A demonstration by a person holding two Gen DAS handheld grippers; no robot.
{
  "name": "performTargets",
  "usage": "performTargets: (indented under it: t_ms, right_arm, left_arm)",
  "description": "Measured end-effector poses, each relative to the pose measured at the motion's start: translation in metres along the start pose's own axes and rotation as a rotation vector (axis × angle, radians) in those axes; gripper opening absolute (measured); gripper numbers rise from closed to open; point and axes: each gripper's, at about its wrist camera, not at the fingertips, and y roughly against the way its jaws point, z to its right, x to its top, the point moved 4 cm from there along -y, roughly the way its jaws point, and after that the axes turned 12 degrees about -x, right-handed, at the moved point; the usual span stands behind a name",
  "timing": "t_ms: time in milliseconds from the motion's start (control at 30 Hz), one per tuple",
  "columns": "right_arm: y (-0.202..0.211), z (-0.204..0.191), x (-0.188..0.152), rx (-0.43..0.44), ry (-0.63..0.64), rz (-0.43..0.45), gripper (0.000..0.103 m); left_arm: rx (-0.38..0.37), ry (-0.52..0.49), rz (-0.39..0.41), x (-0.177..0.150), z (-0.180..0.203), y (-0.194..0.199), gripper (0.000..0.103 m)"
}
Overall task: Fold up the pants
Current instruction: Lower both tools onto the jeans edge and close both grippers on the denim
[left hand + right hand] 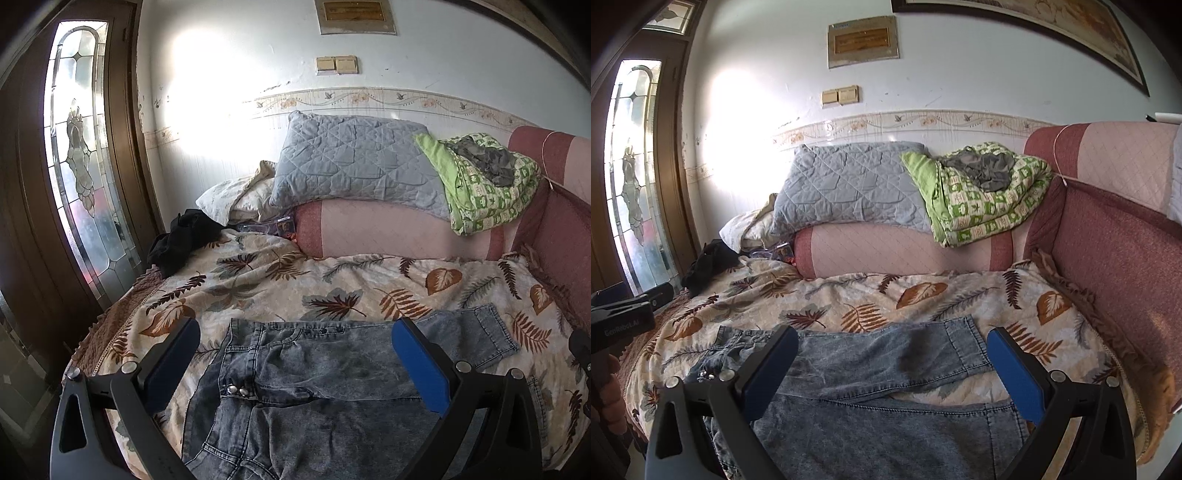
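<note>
Sunlight washes out the white wall (424, 55) at the upper middle of both views, above a couch spread with a leaf-print cover (280, 284). At the left edge of the left wrist view stands a dark wooden door with a leaded glass panel (79, 155). Along the back of the couch lies a pink bolster (905, 249), and on top of it rest a grey quilted pillow (354, 158) and, to its right, a folded green patterned blanket (487, 188) with a small grey cloth on it. A black garment (184, 240) sits crumpled at the far left end of the cover, near the door.

The jeans (325, 373) lie flat on the cover in the lower middle of both frames, faded blue-grey denim. In the left wrist view the waistband with its metal buttons is at lower centre-left, and one leg runs toward the right side of the frame, its hem lying on the leaf print. In the right wrist view that leg (886, 354) crosses the frame from left to right, with a second layer of denim below it.

The left gripper (295, 365) hangs over the jeans with its blue pads spread wide, holding nothing. The right gripper (892, 373) is likewise spread wide and holding nothing, above the leg. At the left edge of the right wrist view, the black body of the left gripper shows.
</note>
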Motion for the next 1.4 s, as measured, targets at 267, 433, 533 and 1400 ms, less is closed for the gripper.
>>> performTargets:
  t_ms: [267,433,533,1400]
  right_arm:
    - [-0.071,-0.003,-0.009,0.004,0.000,-0.108,0.103]
    - [-0.157,0.017,-0.027,0.035,0.005,-0.287,0.103]
    - [-0.214,0.043,-0.036,0.031,-0.020,-0.391,0.103]
    - [-0.448,0.089,-0.060,-0.156,-0.047,-0.624,0.060]
  left_arm:
    - [0.037,-0.033,-0.089,-0.013,-0.013,-0.062,0.103]
    - [0.014,-0.023,-0.339,-0.046,-0.055,-0.148,0.103]
    - [0.063,-0.007,-0.456,-0.060,-0.098,-0.196,0.103]
    - [0.055,0.338,-0.645,-0.061,-0.243,-0.336,0.103]
